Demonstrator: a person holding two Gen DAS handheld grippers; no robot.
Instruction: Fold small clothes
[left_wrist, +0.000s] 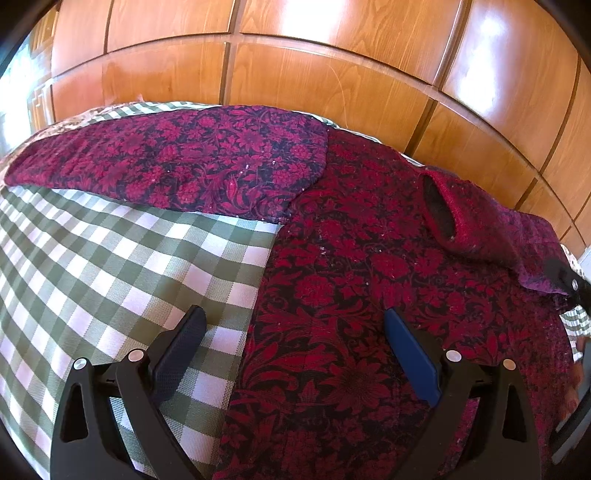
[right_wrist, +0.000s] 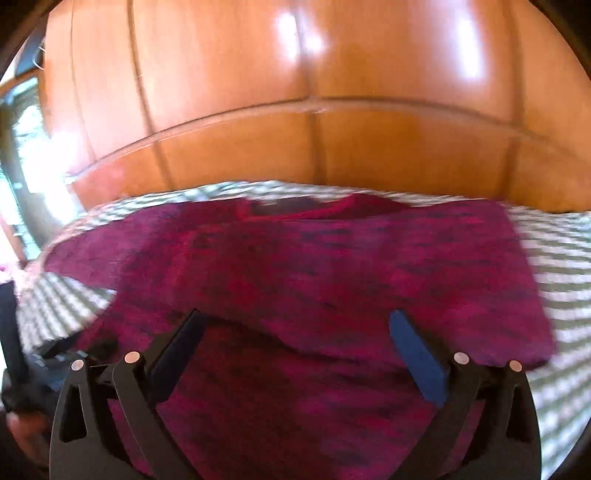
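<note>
A dark red floral sweater (left_wrist: 369, 280) lies flat on a green-and-white checked cloth (left_wrist: 110, 266). Its left sleeve (left_wrist: 177, 162) stretches out to the left and its collar (left_wrist: 443, 210) sits at the far right. My left gripper (left_wrist: 293, 317) is open and empty, hovering over the sweater's left side edge. In the blurred right wrist view the sweater (right_wrist: 332, 266) fills the middle, with its right side folded over the body. My right gripper (right_wrist: 295, 325) is open and empty above the sweater's lower part. The right gripper's tip also shows in the left wrist view (left_wrist: 565, 280).
Glossy wooden wardrobe panels (left_wrist: 314, 74) rise just behind the bed's far edge. The checked cloth (right_wrist: 561, 266) extends right of the sweater. A bright window (right_wrist: 33, 158) is at the far left. The other gripper's dark body (right_wrist: 22, 354) shows at the lower left.
</note>
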